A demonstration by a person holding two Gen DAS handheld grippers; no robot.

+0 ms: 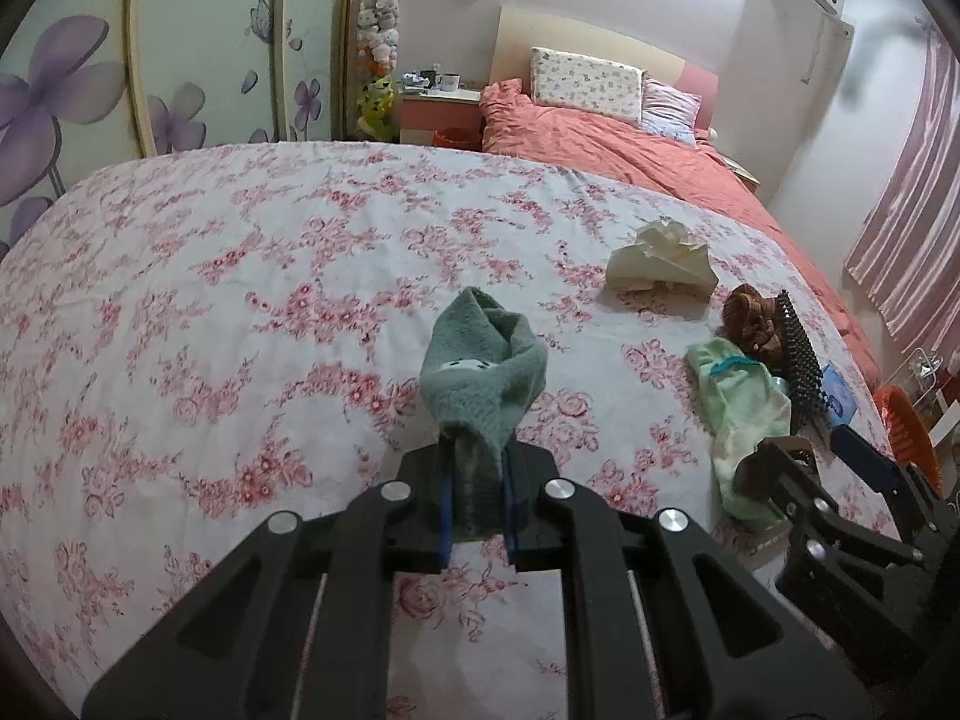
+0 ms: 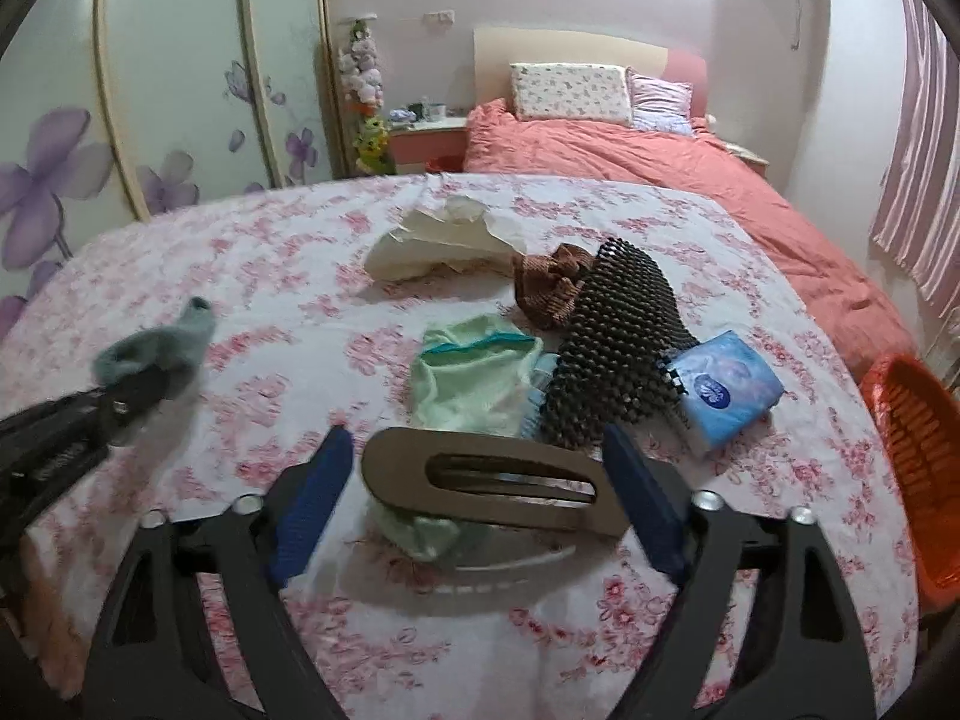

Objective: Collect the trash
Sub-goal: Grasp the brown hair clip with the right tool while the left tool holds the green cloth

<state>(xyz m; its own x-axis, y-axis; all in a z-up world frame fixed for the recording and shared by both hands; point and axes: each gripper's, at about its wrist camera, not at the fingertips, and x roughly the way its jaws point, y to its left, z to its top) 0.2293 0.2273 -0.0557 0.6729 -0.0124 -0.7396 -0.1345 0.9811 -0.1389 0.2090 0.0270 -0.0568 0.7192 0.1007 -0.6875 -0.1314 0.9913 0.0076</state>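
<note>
On the floral sheet [image 2: 252,252] the crumpled tissue [image 2: 438,240] lies well beyond the right gripper [image 2: 480,480], whose jaws stand wide apart around a brown hair clip [image 2: 492,480] without pressing it, while the left gripper [image 1: 478,516] is clamped on a grey-green sock [image 1: 480,372].

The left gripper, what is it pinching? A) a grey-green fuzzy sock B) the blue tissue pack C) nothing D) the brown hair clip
A: the left gripper has its blue pads shut tight on the grey-green fuzzy sock, which sticks up out of them above the flowered bedsheet.
</note>
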